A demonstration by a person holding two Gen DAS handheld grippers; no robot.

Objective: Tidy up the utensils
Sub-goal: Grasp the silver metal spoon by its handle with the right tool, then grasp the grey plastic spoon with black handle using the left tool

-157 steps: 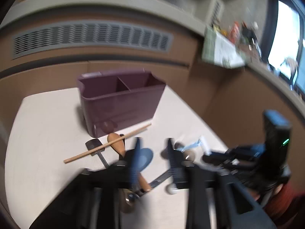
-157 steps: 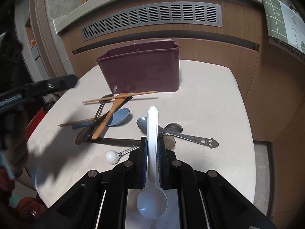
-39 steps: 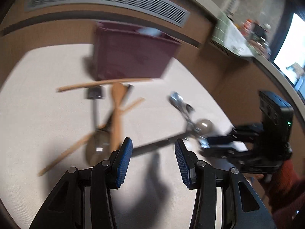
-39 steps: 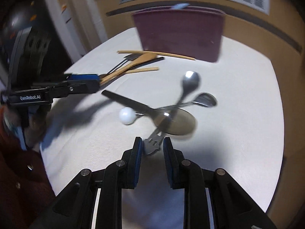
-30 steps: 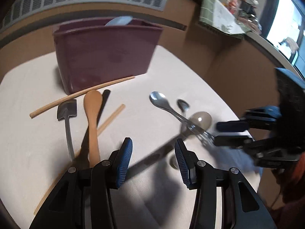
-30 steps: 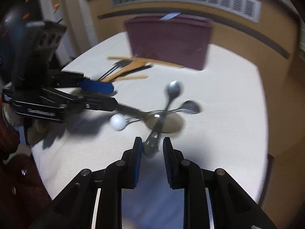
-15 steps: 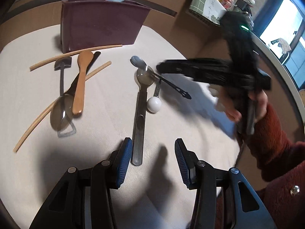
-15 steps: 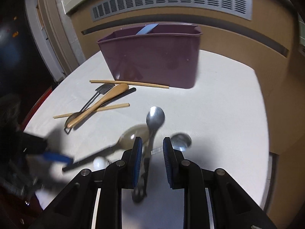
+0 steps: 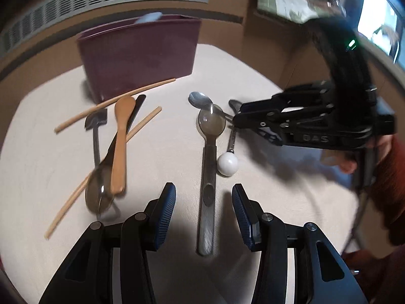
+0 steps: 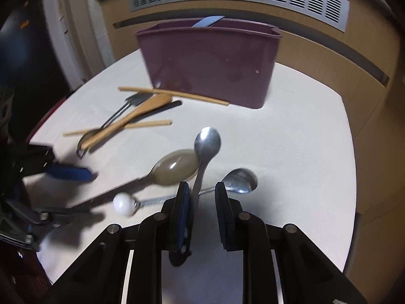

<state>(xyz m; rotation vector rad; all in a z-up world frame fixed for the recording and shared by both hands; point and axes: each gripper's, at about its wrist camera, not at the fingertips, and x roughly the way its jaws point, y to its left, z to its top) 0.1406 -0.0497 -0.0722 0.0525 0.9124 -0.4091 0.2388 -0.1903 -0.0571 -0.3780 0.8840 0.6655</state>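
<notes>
Left wrist view: my left gripper point(image 9: 203, 214) is released, jaws wide apart, hovering over the white table point(image 9: 265, 83). Handle end of the long steel spoon point(image 9: 208, 177) lies between the pads point(image 9: 165, 207), touching neither. Just right of that handle, the ball-ended spoon point(image 9: 228, 162) with its white ball. Left side: wooden spoon point(image 9: 121, 141) lying over a dark ladle point(image 9: 100, 190), black mini spatula point(image 9: 96, 129) beside it, two wooden chopsticks point(image 9: 114, 102) crossing the pile. Purple caddy point(image 9: 139, 53) stands at the far edge of the table, a pale blue utensil tip point(image 9: 149, 17) poking above its rim. My right gripper point(image 9: 236, 122) comes in from the right, tips at the spoon cluster near the big bowl; a hand point(image 9: 344, 159) and red sleeve point(image 9: 389, 185) behind it.

Right wrist view: right gripper point(image 10: 201, 197) jaws closing, handle of the teaspoon point(image 10: 206, 144) between them, against the left pad; right pad stands clear of it, so not clenched on it. Its bowl points toward the caddy point(image 10: 210, 63). Long spoon's bowl point(image 10: 177, 167) just left of it, a smaller spoon bowl point(image 10: 240, 177) just right. White ball point(image 10: 124, 204) to the left, near the left gripper's blue pad point(image 10: 68, 173). Wooden pile point(image 10: 131, 114) lies farther back left, in front of the caddy.
</notes>
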